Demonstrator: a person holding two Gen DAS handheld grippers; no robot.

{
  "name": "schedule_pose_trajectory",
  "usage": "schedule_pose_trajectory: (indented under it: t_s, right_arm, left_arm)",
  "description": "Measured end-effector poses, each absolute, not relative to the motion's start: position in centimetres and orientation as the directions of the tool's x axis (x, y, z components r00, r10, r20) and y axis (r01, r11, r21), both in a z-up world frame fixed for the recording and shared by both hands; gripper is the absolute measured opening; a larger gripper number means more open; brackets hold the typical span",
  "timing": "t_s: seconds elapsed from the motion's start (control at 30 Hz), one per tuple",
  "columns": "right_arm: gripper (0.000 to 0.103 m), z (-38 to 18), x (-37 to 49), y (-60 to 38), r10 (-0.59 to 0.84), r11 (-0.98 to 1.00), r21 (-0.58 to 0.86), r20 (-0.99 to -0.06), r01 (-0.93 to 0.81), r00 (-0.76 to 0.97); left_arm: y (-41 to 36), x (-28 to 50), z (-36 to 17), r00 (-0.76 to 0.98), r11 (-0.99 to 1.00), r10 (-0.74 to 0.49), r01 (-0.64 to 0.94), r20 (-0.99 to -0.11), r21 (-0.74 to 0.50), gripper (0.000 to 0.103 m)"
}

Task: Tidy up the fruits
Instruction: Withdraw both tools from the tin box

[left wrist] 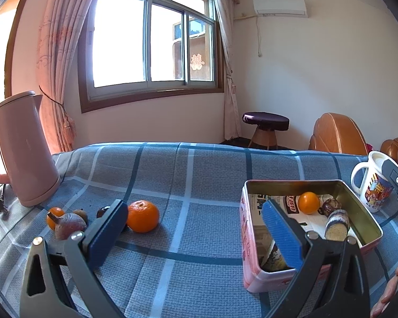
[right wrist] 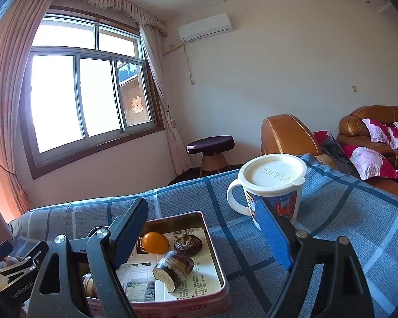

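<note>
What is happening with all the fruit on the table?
A person is sorting fruit into a pink tin using two hand-held grabbers. A small orange and some dark pieces already lie inside it. A bigger orange and a few other fruits wait on the blue checked cloth near the pink kettle. The left gripper and the right gripper are both open and hold nothing.

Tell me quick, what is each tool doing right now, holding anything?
Left tool: open, holding nothing.
Right tool: open, holding nothing, above the tin.
</note>
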State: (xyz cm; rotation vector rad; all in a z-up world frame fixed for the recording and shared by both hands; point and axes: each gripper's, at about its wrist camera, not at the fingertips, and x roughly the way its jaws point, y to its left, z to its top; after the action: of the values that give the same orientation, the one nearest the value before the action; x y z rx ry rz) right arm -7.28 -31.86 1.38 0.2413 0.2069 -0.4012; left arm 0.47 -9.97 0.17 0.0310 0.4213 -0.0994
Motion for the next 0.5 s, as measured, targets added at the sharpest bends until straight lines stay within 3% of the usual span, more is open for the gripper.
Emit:
schedule_pose_trajectory:
  t_s: [0.5]
  right_arm:
    - [0.084,1.3,-9.4,-30.6,-0.410,0.855,0.233,-0.247,0.464,0.878]
  left_arm:
    - [-7.7,-0.2,0.1,0.895,0.993,-0.098,0.120,-0.435,0.023,0.103]
